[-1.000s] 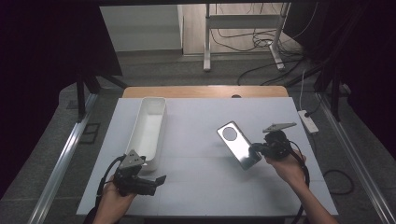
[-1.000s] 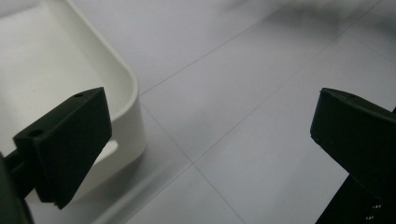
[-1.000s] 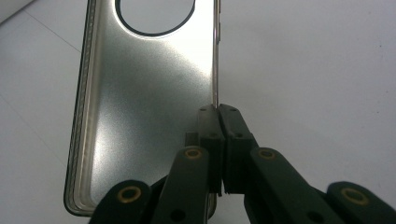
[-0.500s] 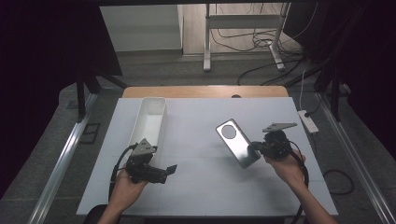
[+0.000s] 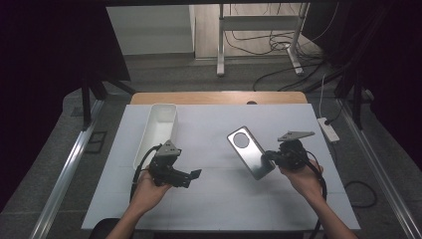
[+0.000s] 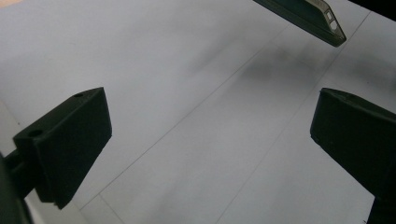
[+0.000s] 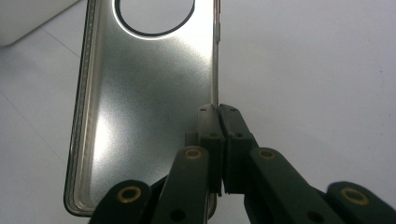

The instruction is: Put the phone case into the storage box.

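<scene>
Phone case [image 5: 250, 151], silvery, unbranded seemingly, edge pinched by right gripper [image 5: 272, 156]

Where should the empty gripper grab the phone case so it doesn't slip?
Probably the free long edge of the phone case, coming from the left gripper side. The right gripper already pinches the other thin side wall, and the case's flat back offers no lip to clamp.
</scene>
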### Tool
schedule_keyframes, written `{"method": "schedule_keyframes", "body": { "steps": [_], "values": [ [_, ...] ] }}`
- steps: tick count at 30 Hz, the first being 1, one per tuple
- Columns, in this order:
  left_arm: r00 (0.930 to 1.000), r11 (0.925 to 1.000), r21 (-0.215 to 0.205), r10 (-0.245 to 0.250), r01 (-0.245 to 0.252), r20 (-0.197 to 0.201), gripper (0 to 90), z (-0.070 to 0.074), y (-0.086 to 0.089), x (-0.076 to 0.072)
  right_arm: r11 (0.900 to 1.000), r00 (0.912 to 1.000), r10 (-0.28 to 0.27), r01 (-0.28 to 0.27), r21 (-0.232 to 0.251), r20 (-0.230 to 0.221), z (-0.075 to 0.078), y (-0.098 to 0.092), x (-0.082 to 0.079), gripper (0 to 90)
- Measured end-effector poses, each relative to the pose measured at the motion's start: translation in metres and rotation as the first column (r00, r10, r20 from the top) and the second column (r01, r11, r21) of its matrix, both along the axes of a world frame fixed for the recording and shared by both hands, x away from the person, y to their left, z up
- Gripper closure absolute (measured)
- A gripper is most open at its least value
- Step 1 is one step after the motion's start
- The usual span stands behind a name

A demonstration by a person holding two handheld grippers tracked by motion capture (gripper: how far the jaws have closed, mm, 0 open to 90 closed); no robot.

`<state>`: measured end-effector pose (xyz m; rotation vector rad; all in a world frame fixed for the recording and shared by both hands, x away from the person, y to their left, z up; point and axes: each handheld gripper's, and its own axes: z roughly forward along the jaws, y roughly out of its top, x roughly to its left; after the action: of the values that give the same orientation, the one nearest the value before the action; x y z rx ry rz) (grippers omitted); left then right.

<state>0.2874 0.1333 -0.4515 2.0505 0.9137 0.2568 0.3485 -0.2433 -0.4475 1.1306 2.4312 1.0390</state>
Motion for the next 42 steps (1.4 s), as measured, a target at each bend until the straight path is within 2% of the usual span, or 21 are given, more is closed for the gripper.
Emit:
{"method": "schedule_keyframes", "body": {
  "steps": [11,17,27,33,42],
  "values": [
    [0.9994,0.9995,0.001,-0.031,0.031,-0.016,0.0,0.000,-0.015,0.013,1.000,0.9997,0.018,-0.018,0.000,0.014,0.001,0.009,-0.005,88.2],
    [0.9981,0.9988,-0.027,-0.042,0.041,-0.046,0.0,0.000,-0.023,0.019,0.999,0.9992,0.032,-0.032,0.001,0.025,0.002,0.014,-0.007,88.2],
    [0.9957,0.9978,-0.034,-0.060,0.057,-0.071,0.0,0.000,-0.037,0.028,0.999,0.9978,0.051,-0.051,0.009,0.043,0.003,0.024,-0.012,88.2],
    [0.9931,0.9960,-0.051,-0.077,0.073,-0.088,0.0,-0.001,-0.043,0.033,0.998,0.9965,0.065,-0.066,0.017,0.053,0.003,0.031,-0.014,88.2],
    [0.9872,0.9902,-0.105,-0.105,0.093,-0.120,0.0,-0.002,-0.051,0.040,0.996,0.9939,0.086,-0.088,0.024,0.068,0.003,0.040,-0.019,88.2]
  ]
}}
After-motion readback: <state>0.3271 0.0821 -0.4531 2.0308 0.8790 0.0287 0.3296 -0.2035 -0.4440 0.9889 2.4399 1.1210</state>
